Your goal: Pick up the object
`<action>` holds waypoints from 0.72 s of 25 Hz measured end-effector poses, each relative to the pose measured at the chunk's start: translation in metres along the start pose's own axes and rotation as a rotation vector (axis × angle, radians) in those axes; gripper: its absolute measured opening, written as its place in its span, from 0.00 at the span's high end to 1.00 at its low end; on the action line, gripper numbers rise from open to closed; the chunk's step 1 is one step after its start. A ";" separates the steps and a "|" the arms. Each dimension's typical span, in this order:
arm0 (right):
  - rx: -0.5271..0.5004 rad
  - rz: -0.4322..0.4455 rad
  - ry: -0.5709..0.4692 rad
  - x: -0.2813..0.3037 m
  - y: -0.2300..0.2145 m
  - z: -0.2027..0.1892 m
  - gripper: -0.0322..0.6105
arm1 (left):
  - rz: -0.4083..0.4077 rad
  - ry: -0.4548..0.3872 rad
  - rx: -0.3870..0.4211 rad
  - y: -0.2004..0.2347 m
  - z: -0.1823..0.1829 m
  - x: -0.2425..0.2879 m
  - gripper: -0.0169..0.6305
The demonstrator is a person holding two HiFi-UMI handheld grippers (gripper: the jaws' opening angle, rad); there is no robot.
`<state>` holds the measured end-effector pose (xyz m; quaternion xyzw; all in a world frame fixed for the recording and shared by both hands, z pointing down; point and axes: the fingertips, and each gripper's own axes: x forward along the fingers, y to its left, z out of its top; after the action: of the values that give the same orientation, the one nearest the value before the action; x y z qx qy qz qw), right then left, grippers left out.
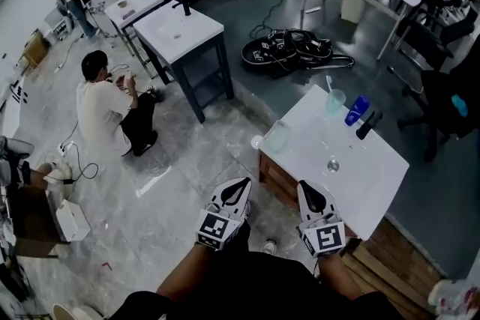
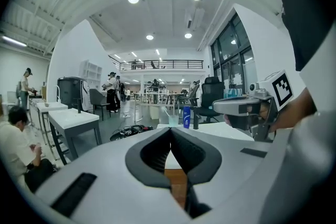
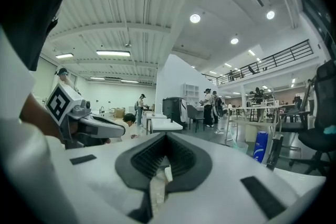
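Note:
A white sink-top table [image 1: 375, 176] stands just ahead of me. On its far side are a pale green cup [image 1: 334, 101] with a toothbrush in it, a blue bottle [image 1: 357, 110] and a black faucet [image 1: 368, 125]. A clear cup [image 1: 277, 136] sits at its left edge. My left gripper [image 1: 238, 183] hangs over the floor, short of the table's near corner, its jaws shut and empty. My right gripper [image 1: 306, 187] hovers at the table's near edge, also shut on nothing. In the left gripper view, the left gripper [image 2: 170, 131] points towards the blue bottle [image 2: 186, 117]. In the right gripper view, the right gripper [image 3: 166, 136] has the bottle [image 3: 260, 147] off to its right.
A person [image 1: 105, 112] sits on the floor at the left. Beyond stands a second white sink table [image 1: 180, 30]. Black gear and cables [image 1: 292, 50] lie on the floor behind my table. An office chair [image 1: 450, 101] stands at the right, and boxes [image 1: 67, 219] at the left.

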<state>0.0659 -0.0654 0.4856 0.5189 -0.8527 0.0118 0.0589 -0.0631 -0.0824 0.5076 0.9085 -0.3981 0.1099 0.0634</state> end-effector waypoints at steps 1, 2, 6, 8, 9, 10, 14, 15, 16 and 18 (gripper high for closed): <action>0.001 -0.008 0.002 0.010 -0.004 0.001 0.92 | -0.010 0.002 0.004 0.006 0.001 0.008 0.95; 0.006 -0.018 0.003 0.019 -0.010 0.001 0.92 | -0.021 0.003 0.005 0.013 0.003 0.017 0.94; 0.075 -0.086 0.004 0.050 -0.043 0.001 0.92 | -0.058 0.002 0.011 0.044 0.014 0.057 0.95; 0.083 -0.113 0.012 0.061 -0.057 0.000 0.92 | -0.070 0.003 0.024 0.057 0.021 0.074 0.95; 0.082 -0.121 0.014 0.067 -0.062 0.000 0.92 | -0.078 0.002 0.029 0.063 0.025 0.082 0.95; 0.079 -0.129 0.016 0.072 -0.067 0.001 0.92 | -0.086 0.002 0.031 0.067 0.027 0.090 0.95; 0.065 -0.168 0.017 0.092 -0.084 0.003 0.92 | -0.125 0.010 0.032 0.079 0.030 0.118 0.94; 0.062 -0.178 0.016 0.096 -0.087 0.004 0.92 | -0.135 0.011 0.032 0.081 0.031 0.125 0.95; 0.059 -0.189 0.016 0.099 -0.090 0.005 0.92 | -0.146 0.012 0.033 0.084 0.031 0.130 0.95; 0.057 -0.213 0.016 0.106 -0.095 0.005 0.92 | -0.169 0.014 0.037 0.089 0.032 0.139 0.95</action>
<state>0.1015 -0.2028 0.4883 0.6081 -0.7914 0.0340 0.0519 -0.0325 -0.2479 0.5139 0.9391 -0.3175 0.1180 0.0583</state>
